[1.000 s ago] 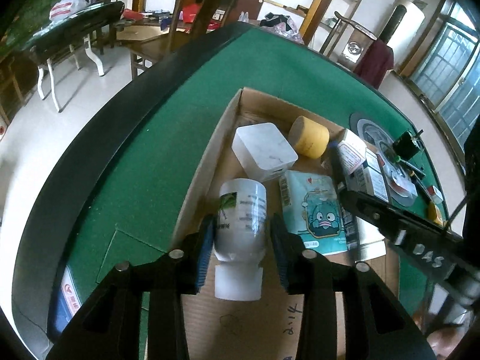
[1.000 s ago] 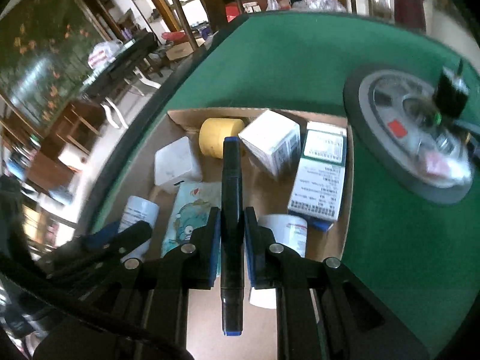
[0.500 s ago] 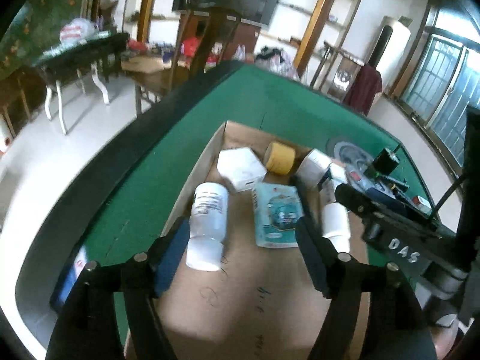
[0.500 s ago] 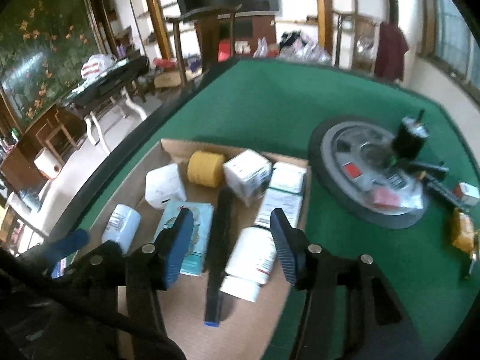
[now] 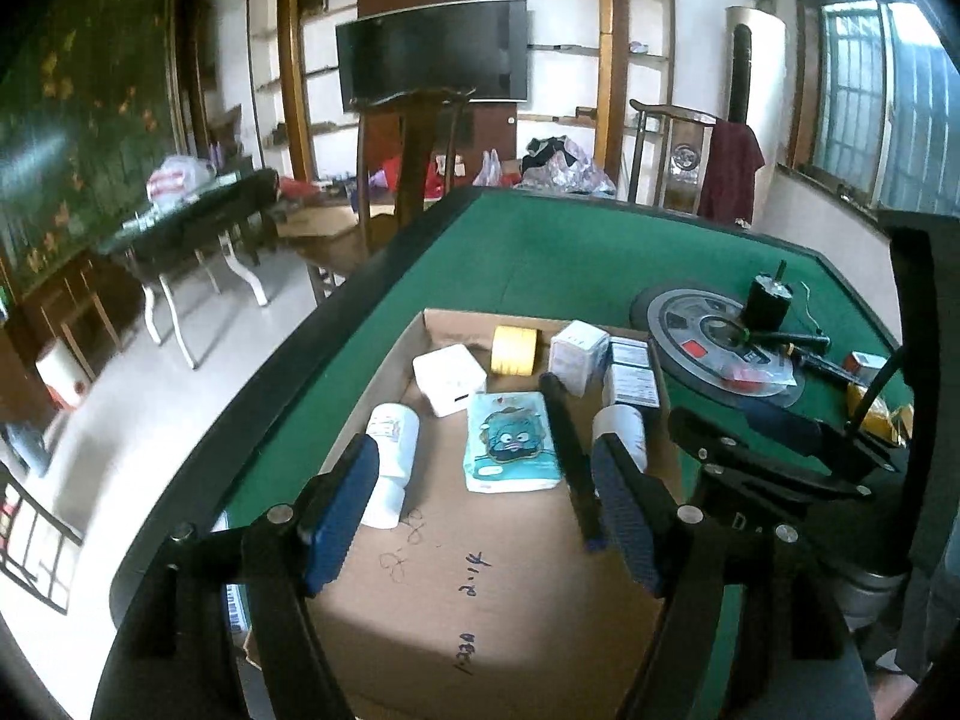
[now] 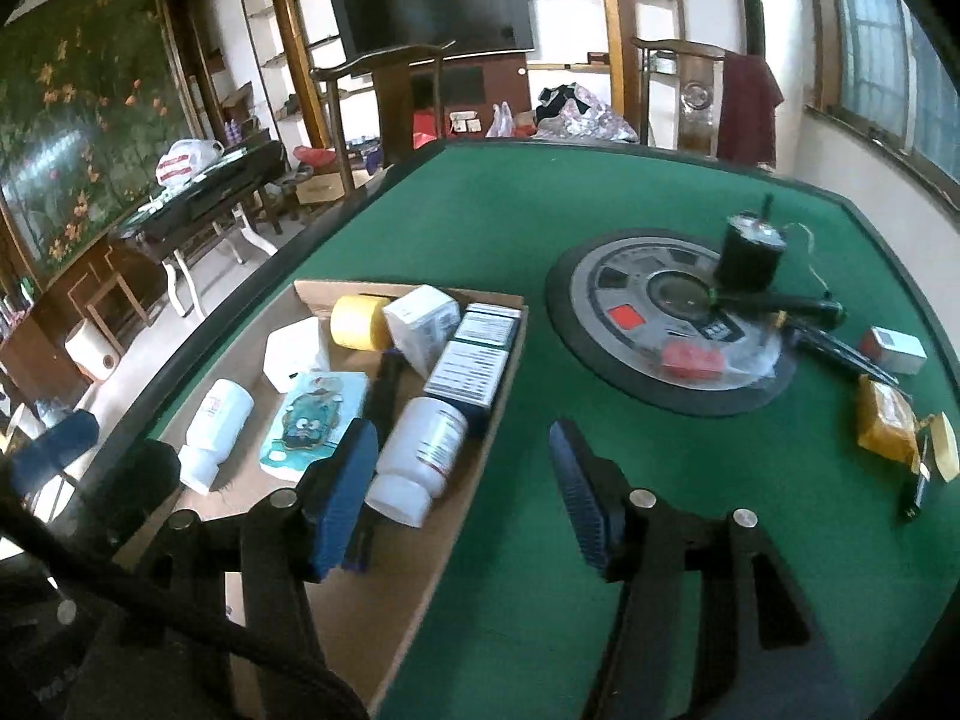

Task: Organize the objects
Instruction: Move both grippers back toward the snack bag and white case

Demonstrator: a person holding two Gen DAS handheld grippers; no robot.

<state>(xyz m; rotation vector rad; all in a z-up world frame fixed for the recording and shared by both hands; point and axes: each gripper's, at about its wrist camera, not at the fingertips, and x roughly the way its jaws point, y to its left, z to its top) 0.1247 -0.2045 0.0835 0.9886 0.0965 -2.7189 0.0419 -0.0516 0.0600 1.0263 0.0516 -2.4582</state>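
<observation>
Cardboard tray on green tabletop: eight items lying in it; both your jaws apart and empty.

Your left gripper hovers over the tray: white bottle just beyond its left pad, tissue pack and black marker ahead between the jaws. Your right gripper straddles the tray's right edge: second white bottle just ahead of its left pad. Yellow tape roll, white boxes farther ahead; round disc ahead right.
</observation>
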